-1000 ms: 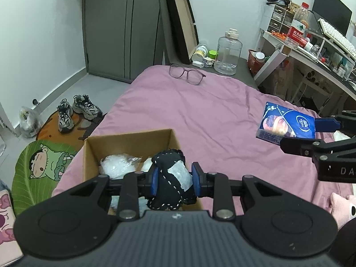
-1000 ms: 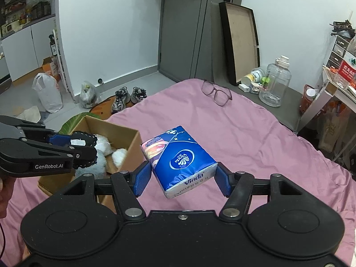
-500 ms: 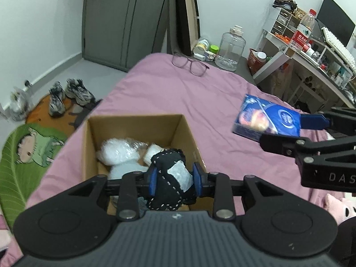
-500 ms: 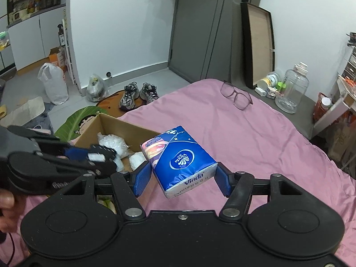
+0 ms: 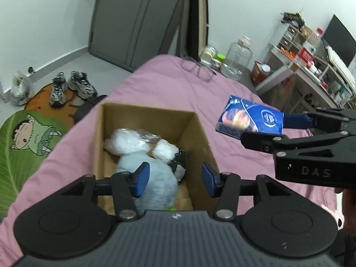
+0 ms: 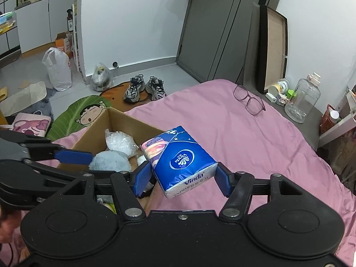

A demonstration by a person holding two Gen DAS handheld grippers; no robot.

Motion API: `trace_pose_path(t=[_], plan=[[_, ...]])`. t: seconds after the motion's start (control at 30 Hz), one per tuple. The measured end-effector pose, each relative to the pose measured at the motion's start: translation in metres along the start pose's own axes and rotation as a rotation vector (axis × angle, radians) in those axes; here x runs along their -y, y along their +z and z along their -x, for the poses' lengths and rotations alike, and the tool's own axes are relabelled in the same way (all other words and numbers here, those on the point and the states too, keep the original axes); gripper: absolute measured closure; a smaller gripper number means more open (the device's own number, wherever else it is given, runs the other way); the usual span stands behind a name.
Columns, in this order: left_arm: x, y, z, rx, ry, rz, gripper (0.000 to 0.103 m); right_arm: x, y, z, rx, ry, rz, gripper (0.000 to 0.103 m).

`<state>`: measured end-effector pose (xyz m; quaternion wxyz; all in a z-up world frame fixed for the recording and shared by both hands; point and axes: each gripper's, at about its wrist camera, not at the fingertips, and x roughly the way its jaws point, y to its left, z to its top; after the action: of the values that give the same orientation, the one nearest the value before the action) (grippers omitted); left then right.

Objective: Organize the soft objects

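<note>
1. Tissue pack [image 6: 181, 159] was held clamped in the right gripper [image 6: 182, 179], just beside the box [image 6: 121, 122] on the bed [image 6: 244, 138].
2. Left gripper [image 5: 174, 179] was opening over the box, nothing pressed between its pads.
3. Next, the pack likely needed carrying over the box and releasing.

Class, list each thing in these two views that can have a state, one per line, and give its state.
Left gripper: jaws opening, nothing between them.
Right gripper: jaws shut on the tissue pack, held in the air.
Cardboard box: open-topped, on the pink bed, partly filled.
Black soft item: lying in the box.
Glasses: unfolded, on the bed.
</note>
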<state>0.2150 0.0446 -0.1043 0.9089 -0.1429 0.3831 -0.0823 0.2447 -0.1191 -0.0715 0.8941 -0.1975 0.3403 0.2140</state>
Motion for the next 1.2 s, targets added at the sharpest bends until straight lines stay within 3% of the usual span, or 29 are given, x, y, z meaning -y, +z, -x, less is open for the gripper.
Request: trace_pose_path(t=[0.5, 1.2], plan=[[-0.03, 0.002, 0.033, 0.036, 0.067, 0.045, 0.05, -0.015, 0.001, 0.011, -0.012, 0.013, 0.039, 0.04], [0.004, 0.004, 0.1, 0.084, 0.132, -0.036, 0.024, 0.004, -0.002, 0.074, 0.048, 0.069, -0.024, 0.04]])
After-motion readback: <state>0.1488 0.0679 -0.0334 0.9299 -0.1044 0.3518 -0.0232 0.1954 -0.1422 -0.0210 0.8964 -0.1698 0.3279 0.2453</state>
